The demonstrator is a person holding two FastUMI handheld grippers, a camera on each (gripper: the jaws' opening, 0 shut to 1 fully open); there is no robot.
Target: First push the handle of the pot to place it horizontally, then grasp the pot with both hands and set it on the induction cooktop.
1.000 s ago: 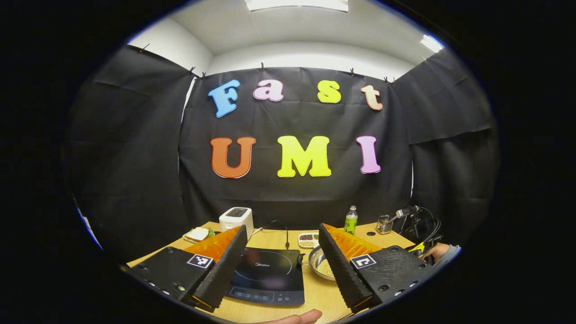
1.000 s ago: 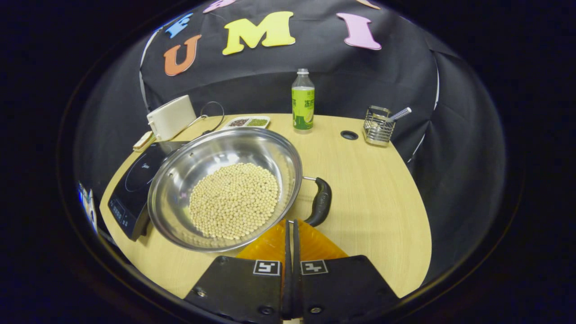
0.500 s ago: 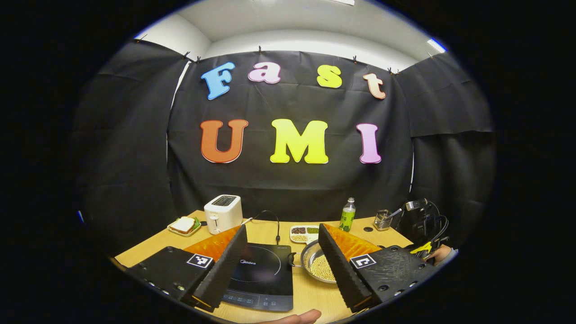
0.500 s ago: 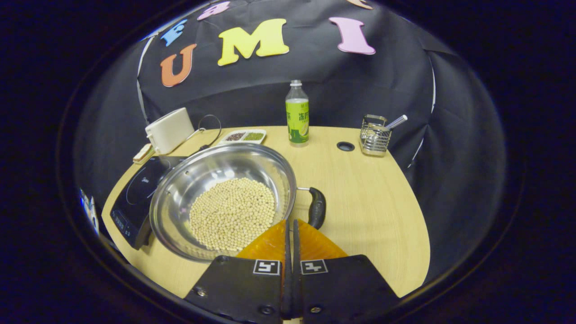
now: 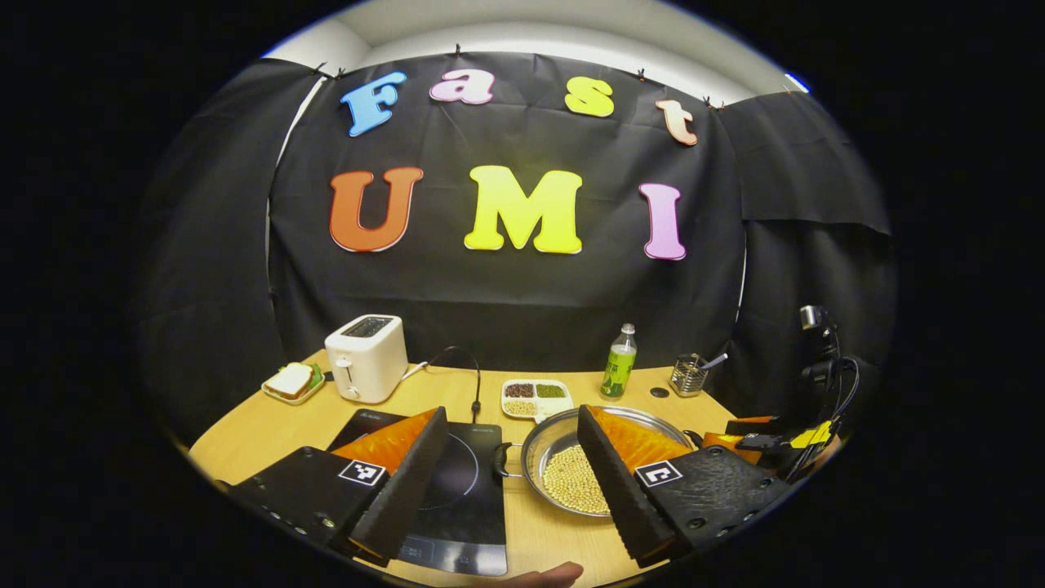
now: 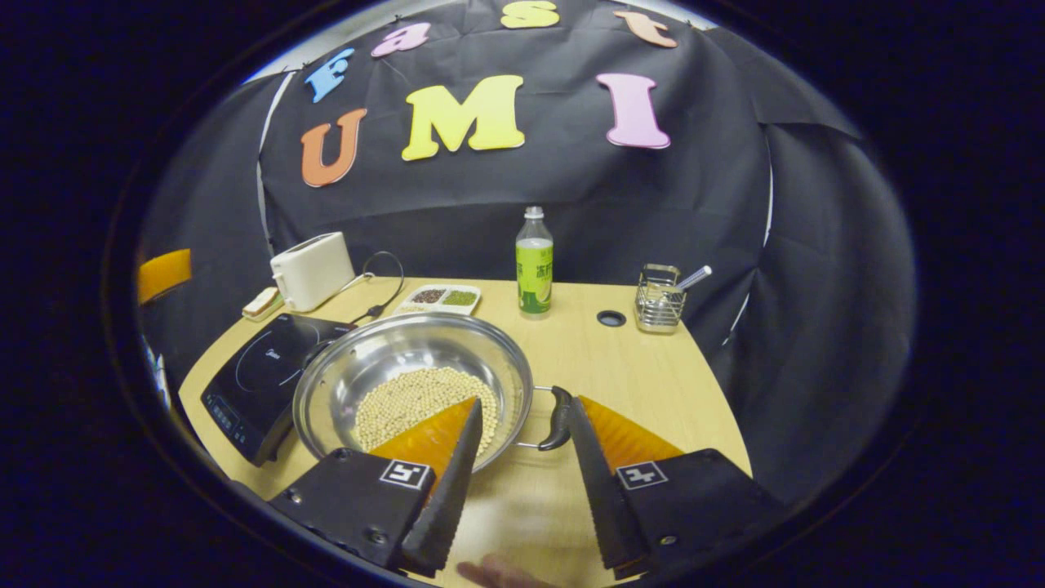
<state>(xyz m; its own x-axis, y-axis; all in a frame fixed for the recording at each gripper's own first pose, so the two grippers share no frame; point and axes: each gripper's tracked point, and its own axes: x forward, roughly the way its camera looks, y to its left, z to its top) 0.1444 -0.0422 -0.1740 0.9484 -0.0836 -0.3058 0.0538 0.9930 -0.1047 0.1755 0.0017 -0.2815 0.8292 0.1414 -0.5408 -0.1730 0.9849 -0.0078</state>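
Gaping: left gripper (image 5: 510, 478), right gripper (image 6: 522, 469) | one pot (image 6: 384, 367) | two handles | one cooktop (image 6: 257, 380)

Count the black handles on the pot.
2. One handle sits on the pot's right rim by the right tool; the other handle is on the opposite rim, beside the cooktop.

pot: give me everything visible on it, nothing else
The pot is a wide, shallow, shiny metal pan standing upright on the wooden table, partly filled with small pale round beans. It has two black side handles on wire brackets, one toward the induction cooktop, the other just ahead of the open right gripper. Its near-left rim seems to overlap the cooktop's edge. Nothing grips it.
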